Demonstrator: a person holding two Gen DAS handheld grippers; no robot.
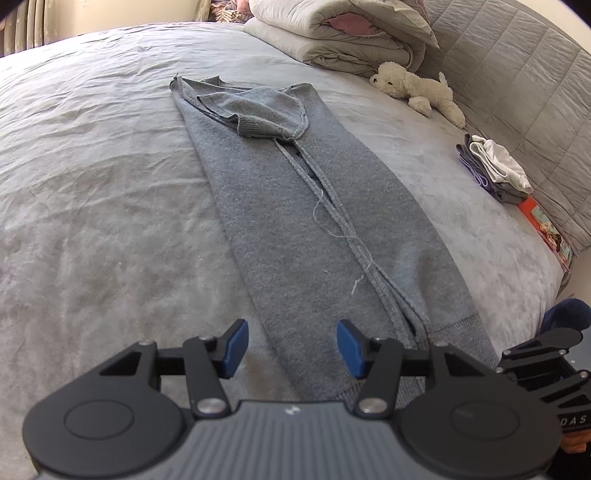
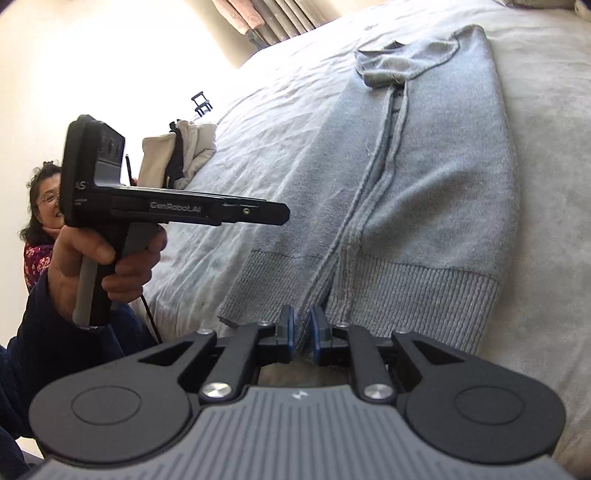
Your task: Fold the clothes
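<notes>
A grey knit sweater (image 1: 295,192) lies flat on the bed (image 1: 92,166), both sides folded in to meet along the middle, one sleeve bunched across its top. My left gripper (image 1: 291,349) hovers open over the left part of the ribbed hem, nothing between its blue pads (image 1: 236,347). In the right wrist view my right gripper (image 2: 303,334) is at the hem (image 2: 406,291), its fingers nearly together with the sweater's middle edges between them. A hand holds the left gripper (image 2: 284,214) above the bed's left side. The right gripper's black body (image 1: 546,354) shows at the right edge.
A white plush dog (image 1: 417,90), folded quilts (image 1: 343,33), a small stack of folded clothes (image 1: 495,166) and an orange book (image 1: 543,225) line the quilted headboard (image 1: 517,74). A person (image 2: 40,221) and a beige bag (image 2: 177,155) are beyond the bed's left edge.
</notes>
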